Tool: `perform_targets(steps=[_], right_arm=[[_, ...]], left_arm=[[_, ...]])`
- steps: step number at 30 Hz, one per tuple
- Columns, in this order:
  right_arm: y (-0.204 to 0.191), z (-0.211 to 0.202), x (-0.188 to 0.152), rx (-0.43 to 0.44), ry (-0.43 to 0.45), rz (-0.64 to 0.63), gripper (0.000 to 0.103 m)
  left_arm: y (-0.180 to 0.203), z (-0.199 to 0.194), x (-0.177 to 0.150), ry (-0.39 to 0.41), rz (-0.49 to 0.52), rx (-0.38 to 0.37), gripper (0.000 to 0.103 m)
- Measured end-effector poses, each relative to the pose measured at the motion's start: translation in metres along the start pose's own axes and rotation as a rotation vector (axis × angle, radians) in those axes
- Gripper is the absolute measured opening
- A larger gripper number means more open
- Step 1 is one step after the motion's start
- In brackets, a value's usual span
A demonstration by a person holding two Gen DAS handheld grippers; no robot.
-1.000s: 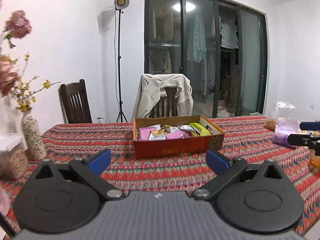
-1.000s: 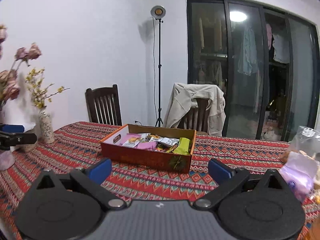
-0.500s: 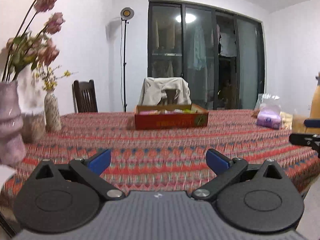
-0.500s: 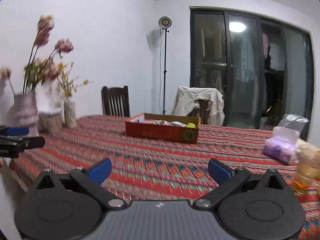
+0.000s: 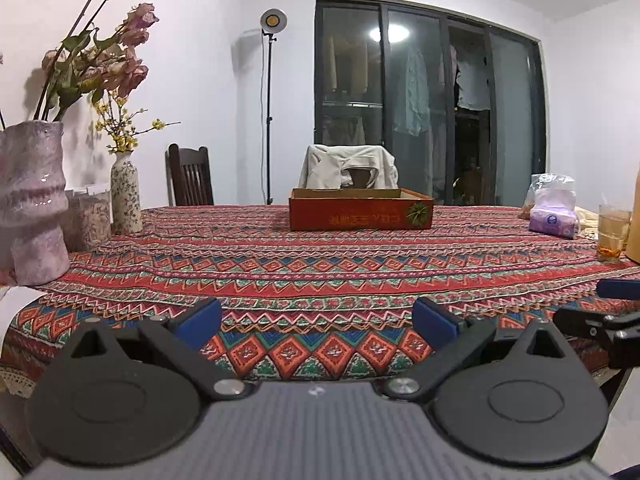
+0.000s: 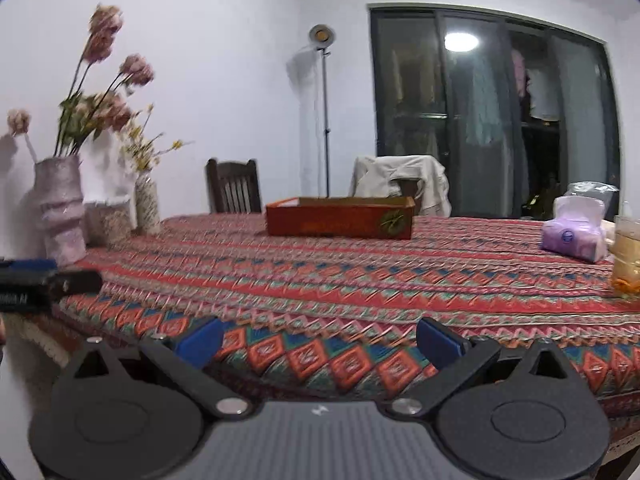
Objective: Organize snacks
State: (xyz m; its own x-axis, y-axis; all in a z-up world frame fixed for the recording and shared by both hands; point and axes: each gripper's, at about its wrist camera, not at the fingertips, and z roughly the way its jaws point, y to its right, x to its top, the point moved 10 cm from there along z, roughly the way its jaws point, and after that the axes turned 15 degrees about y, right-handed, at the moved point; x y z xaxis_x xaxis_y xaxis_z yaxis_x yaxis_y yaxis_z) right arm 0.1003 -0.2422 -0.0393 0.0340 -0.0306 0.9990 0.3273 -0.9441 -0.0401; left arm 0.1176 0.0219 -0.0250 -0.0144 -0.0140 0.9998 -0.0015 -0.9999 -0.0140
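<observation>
Tongs, left (image 5: pixel 317 318) and right (image 6: pixel 319 342), we held spread and empty, low at the tabletop (image 5: pixel 340 268) edge, the snack box (image 5: pixel 361 213) far off at twelve o'clock.

The box (image 5: pixel 361 214) sits far on the surface (image 5: pixel 320 272), a draped chair (image 5: pixel 347 170) behind it. At the left edge stand two vases (image 5: pixel 32 200) (image 5: pixel 126 196) with a jar (image 5: pixel 90 216) between. Far right lie a tissue pack (image 5: pixel 552 220) and a glass (image 5: pixel 612 232).
</observation>
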Motion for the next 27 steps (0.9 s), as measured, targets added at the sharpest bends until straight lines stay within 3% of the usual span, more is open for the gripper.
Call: perform_targets(steps=[27], right_arm=[[-0.0051, 0.0042, 0.0048, 0.010, 0.014, 0.007, 0.103]], left_arm=[[0.0023, 0.0008, 0.0014, 0.006, -0.003, -0.020, 0.103]])
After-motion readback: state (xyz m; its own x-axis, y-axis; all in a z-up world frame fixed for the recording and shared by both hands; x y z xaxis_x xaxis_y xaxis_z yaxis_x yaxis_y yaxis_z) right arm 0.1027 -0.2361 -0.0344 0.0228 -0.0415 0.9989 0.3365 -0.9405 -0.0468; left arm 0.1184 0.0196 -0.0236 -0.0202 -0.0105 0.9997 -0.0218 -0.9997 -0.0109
